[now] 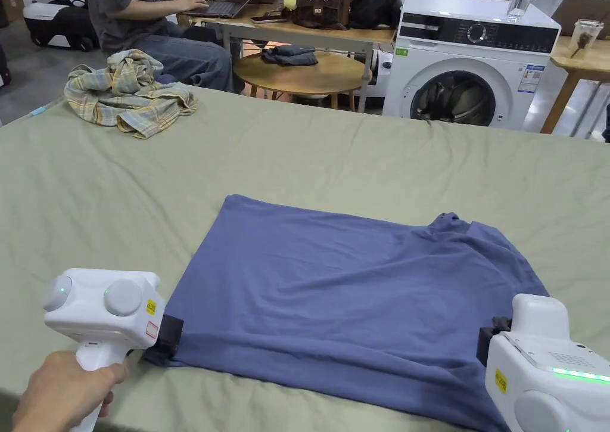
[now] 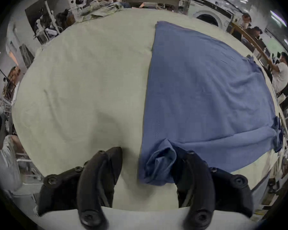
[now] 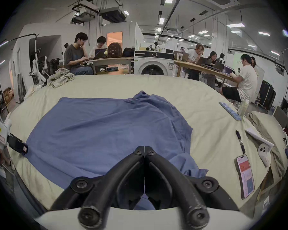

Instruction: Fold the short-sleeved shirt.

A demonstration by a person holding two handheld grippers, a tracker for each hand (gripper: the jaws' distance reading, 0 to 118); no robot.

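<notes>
A blue short-sleeved shirt (image 1: 357, 284) lies spread on the green-covered table (image 1: 357, 147), collar toward the right. My left gripper (image 1: 170, 338) sits at the shirt's near left corner. In the left gripper view its jaws (image 2: 152, 152) stand wide open, with the bunched corner of the shirt (image 2: 206, 92) lying loose between them, close to the right jaw. My right gripper (image 1: 489, 338) is at the shirt's near right edge. In the right gripper view its jaws (image 3: 144, 149) are closed tip to tip over the shirt (image 3: 98, 130), with blue cloth showing inside them.
A crumpled plaid shirt (image 1: 128, 93) lies at the table's far left. A phone (image 3: 245, 175) and a pen (image 3: 239, 140) rest on the table to the right. Beyond the far edge stand a washing machine (image 1: 470, 64) and a desk with a seated person (image 1: 149, 10).
</notes>
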